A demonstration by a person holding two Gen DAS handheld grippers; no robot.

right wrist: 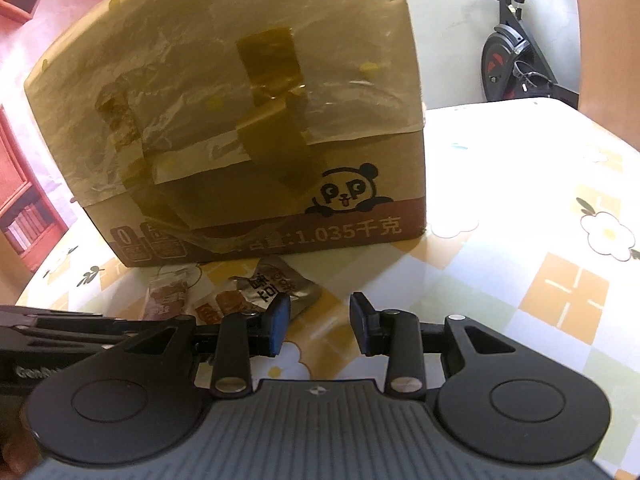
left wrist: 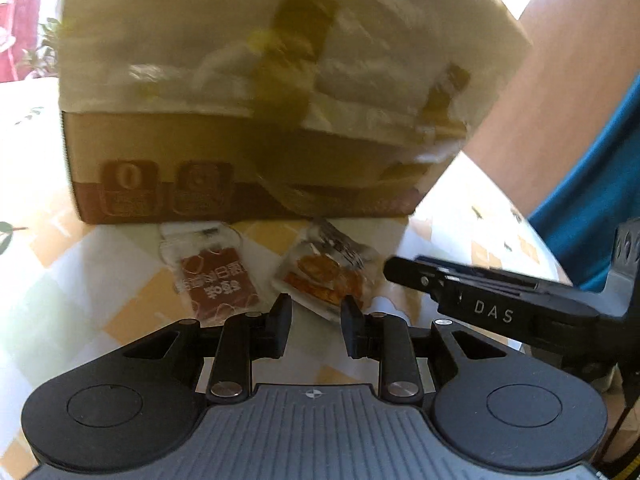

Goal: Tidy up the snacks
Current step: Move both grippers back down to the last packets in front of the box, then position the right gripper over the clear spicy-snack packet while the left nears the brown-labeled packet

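Two snack packets lie on the tablecloth in front of a taped cardboard box (left wrist: pixel 248 120). In the left wrist view, my left gripper (left wrist: pixel 316 310) has its pads on either side of the near corner of the clear packet with orange snacks (left wrist: pixel 328 276) and is shut on it. A brown packet (left wrist: pixel 216 280) lies just to its left, untouched. My right gripper (right wrist: pixel 320 320) stands open over bare cloth with nothing between its fingers; its left finger (right wrist: pixel 278 320) overlaps the edge of the silver-and-orange packet (right wrist: pixel 272 290). From the left wrist view, the right gripper (left wrist: pixel 396 272) reaches in beside that packet.
The box (right wrist: pixel 240 120) with a panda print stands upright close behind the packets and blocks the way forward. The flowered tablecloth (right wrist: pixel 540 280) stretches to the right. An exercise bike (right wrist: pixel 516 52) stands beyond the table. A red bookshelf (right wrist: pixel 24 208) is at the left.
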